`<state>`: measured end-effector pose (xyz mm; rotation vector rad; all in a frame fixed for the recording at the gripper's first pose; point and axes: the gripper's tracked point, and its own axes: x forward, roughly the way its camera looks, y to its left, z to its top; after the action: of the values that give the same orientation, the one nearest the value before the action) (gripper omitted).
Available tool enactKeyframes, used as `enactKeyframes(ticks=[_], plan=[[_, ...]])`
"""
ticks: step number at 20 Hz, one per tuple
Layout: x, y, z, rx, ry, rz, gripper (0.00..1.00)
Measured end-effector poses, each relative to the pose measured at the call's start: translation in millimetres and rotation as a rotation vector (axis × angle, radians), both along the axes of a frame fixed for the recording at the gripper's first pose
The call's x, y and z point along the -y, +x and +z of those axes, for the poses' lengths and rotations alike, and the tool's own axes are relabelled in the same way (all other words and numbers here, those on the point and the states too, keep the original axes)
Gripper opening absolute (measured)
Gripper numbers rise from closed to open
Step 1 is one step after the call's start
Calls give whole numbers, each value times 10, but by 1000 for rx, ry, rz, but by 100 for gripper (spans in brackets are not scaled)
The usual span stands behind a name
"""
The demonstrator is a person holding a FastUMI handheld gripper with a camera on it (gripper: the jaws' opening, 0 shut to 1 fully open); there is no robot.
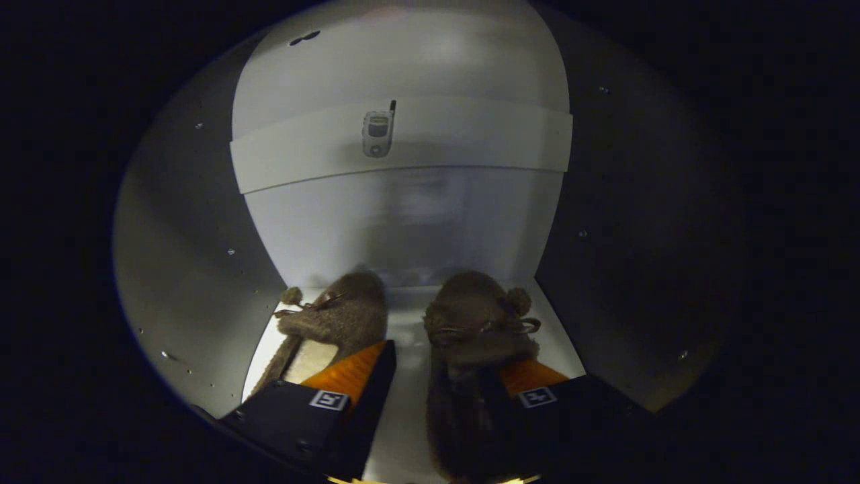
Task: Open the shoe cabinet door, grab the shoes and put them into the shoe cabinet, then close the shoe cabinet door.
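Furry slippers (463, 336) beside spread tongs (433, 396)

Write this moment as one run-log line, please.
stage: shoes in cabinet | tool: open, one finger over each slipper | left slipper, right slipper: side by side on cabinet floor | door: not closed
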<state>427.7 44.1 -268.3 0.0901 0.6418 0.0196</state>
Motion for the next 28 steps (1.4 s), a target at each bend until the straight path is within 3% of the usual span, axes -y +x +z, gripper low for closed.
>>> enactKeyframes(ticks=[2,6,12,20,28], plan=[[20,-124,79,16,-27,9,100],[109,-372,373,94,-49,12,99],[169,-874,1330,345,-23,9,99],[120,-2250,2312,584,-24,19,98],[540,-3667,3123,796,-28,-30,97]])
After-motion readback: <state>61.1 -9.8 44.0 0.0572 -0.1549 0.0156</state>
